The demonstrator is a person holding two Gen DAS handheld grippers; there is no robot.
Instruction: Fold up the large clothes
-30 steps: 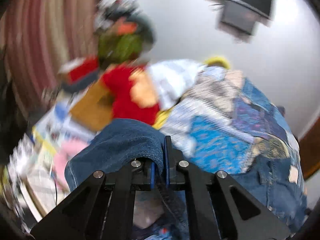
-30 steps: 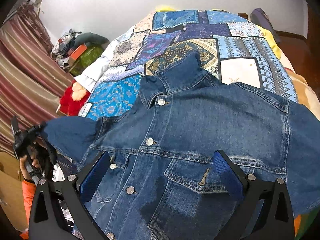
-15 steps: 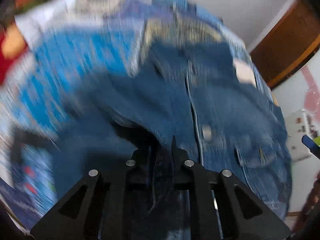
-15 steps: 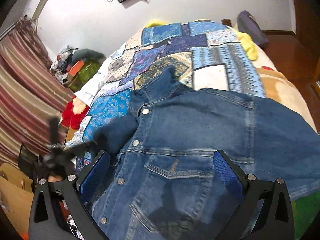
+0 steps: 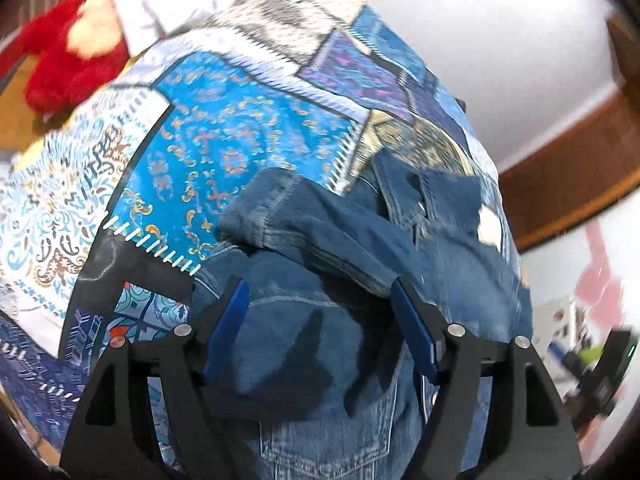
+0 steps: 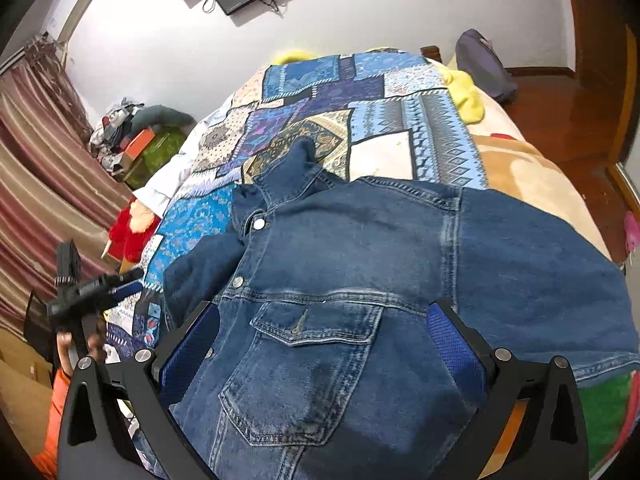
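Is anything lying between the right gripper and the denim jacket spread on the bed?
Nothing visible does. The right gripper hangs open directly over the denim jacket, with only its chest pocket showing between the jaws. The patchwork bedspread beyond is bare.

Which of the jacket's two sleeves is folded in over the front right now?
The sleeve beside the button placket, on the picture's left in the right wrist view. The other sleeve lies spread outward across the bed.
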